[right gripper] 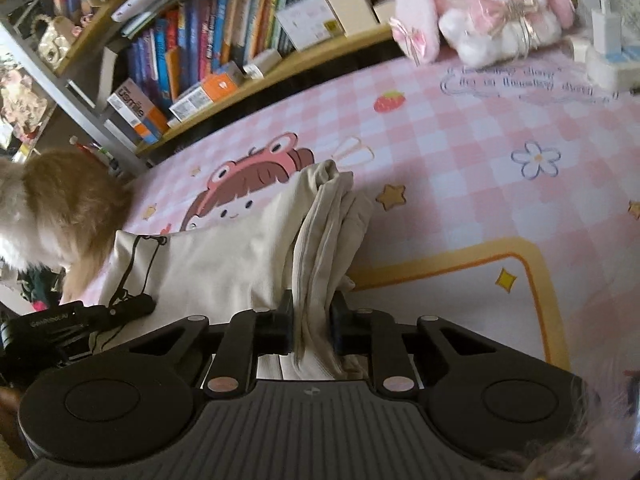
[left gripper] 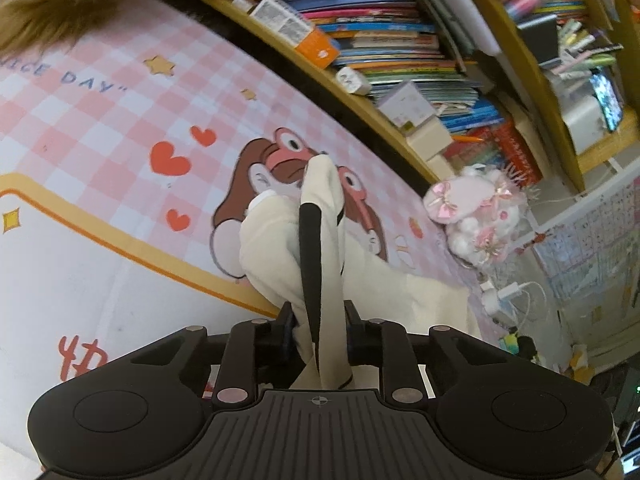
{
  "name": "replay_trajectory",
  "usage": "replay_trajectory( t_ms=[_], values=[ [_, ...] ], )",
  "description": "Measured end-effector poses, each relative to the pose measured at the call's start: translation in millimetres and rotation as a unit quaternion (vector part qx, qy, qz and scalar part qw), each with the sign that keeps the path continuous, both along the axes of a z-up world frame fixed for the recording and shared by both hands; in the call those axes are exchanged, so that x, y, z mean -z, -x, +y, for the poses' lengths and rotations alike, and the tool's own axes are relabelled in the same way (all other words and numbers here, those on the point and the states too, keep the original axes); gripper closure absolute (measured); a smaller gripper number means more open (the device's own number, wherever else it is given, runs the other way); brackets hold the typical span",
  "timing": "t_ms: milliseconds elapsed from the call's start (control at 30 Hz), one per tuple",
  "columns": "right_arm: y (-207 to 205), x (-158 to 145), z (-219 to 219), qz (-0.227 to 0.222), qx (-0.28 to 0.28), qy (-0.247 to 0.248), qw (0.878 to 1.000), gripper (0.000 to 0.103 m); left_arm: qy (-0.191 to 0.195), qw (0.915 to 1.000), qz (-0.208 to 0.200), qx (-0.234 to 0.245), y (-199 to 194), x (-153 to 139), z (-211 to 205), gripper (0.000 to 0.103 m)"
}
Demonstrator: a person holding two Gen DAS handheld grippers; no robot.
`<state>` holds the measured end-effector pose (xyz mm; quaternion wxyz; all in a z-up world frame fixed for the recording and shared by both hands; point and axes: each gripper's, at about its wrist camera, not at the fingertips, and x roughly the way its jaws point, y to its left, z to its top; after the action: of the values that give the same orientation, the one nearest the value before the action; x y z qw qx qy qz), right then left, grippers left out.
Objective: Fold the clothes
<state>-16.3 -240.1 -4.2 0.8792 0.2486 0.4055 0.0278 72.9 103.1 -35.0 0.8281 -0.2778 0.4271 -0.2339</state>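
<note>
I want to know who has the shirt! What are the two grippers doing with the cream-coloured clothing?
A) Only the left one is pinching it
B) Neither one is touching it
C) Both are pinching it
C: bunched cream garment is squeezed between the left gripper and also between the right gripper, above the pink checked mat.

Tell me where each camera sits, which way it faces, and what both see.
Left wrist: sits behind the left claw, looking along it over the pink mat toward the bookshelf; the claw is shut on the cream garment.
Right wrist: sits behind the right claw, facing the bookshelf across the mat; its claw grips bunched garment, and the left claw shows at the left edge.
Shared: garment, mat, bookshelf, pink plush.
</note>
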Motion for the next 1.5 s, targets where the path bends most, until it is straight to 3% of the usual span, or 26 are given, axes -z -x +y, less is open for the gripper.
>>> replay_trajectory(
  t_ms=[400, 1500],
  values=[
    [14.4, -21.9, 3.5, -0.031, -0.011, 0.008, 0.999, 0.087, 0.012, 0.9996, -0.026, 0.000, 15.0, -20.2, -4.3, 0.082],
    [55.7, -23.8, -8.6, -0.035, -0.043, 0.001, 0.998, 0.088, 0.008, 0.9994, -0.028, -0.017, 72.5, -24.0, -11.3, 0.082]
  ],
)
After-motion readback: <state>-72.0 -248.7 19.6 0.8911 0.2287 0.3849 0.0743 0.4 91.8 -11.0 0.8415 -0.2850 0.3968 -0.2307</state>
